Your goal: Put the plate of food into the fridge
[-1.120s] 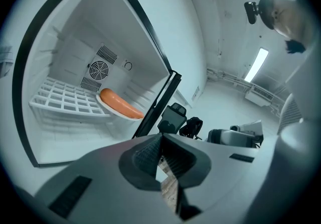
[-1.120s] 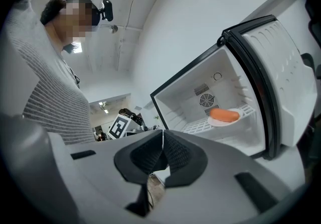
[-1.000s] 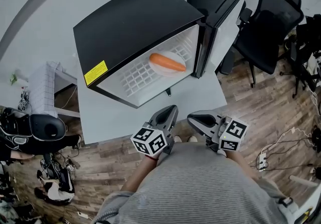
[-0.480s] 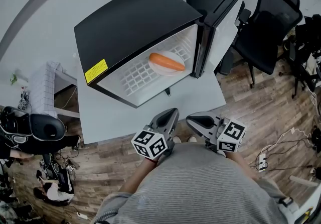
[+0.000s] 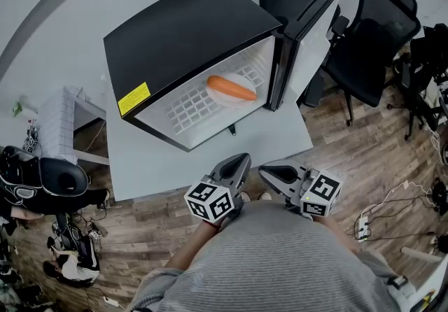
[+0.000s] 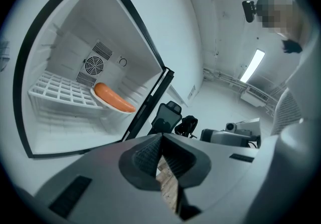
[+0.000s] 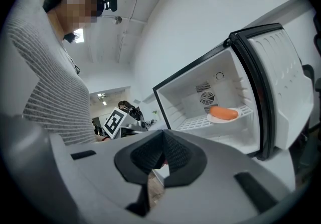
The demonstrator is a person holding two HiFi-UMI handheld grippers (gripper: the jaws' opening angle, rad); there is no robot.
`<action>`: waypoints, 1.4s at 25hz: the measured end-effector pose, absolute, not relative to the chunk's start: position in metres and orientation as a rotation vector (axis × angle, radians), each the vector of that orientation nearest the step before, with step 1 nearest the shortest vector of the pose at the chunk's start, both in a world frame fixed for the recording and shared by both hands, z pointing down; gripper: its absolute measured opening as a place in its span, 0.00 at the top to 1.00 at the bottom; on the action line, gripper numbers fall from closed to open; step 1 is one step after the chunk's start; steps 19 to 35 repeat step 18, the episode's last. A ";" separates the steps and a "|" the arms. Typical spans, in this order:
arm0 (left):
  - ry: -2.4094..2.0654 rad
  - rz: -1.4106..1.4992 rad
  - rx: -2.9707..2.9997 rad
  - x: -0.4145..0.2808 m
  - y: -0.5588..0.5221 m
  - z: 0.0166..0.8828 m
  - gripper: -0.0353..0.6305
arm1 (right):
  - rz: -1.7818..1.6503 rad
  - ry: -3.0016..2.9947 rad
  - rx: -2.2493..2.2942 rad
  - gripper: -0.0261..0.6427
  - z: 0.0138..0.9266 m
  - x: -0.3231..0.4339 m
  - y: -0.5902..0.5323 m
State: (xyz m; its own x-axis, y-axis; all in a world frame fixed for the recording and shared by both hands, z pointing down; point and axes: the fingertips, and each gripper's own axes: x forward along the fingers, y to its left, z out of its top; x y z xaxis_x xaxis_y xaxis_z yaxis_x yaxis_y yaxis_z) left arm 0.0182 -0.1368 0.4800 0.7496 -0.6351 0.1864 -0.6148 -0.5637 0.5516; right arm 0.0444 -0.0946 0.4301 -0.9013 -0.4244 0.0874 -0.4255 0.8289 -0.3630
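Fridge (image 5: 189,38) stands on a grey table (image 5: 161,164), with its door (image 5: 311,24) swung open to the person's right. Plate (image 5: 225,96) with a long orange piece of food (image 5: 232,87) sits inside on the white wire shelf (image 6: 52,90), at the end nearest the door. Head view: the left gripper (image 5: 245,157) and right gripper (image 5: 262,169) are held close to the person's body at the table's near edge, side by side, well apart from the fridge. Only this view shows the yellow label (image 5: 133,101) on the fridge's black top and the black office chairs (image 5: 371,45) behind the door. Left gripper view: jaws pressed together at the tips, nothing between them, wood floor visible below. Right gripper view: same, tips together and empty. Only the gripper views show the round fan grille (image 6: 94,66) on the fridge's back wall, just above the plate.
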 end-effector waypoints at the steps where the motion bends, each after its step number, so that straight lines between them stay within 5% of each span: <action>1: -0.933 -0.043 2.340 0.019 -0.136 0.480 0.93 | 0.597 -3.001 0.699 0.94 0.430 0.045 -0.095; 35: -0.924 -0.040 2.308 0.020 -0.136 0.485 0.93 | 0.622 -2.991 0.698 0.94 0.433 0.046 -0.095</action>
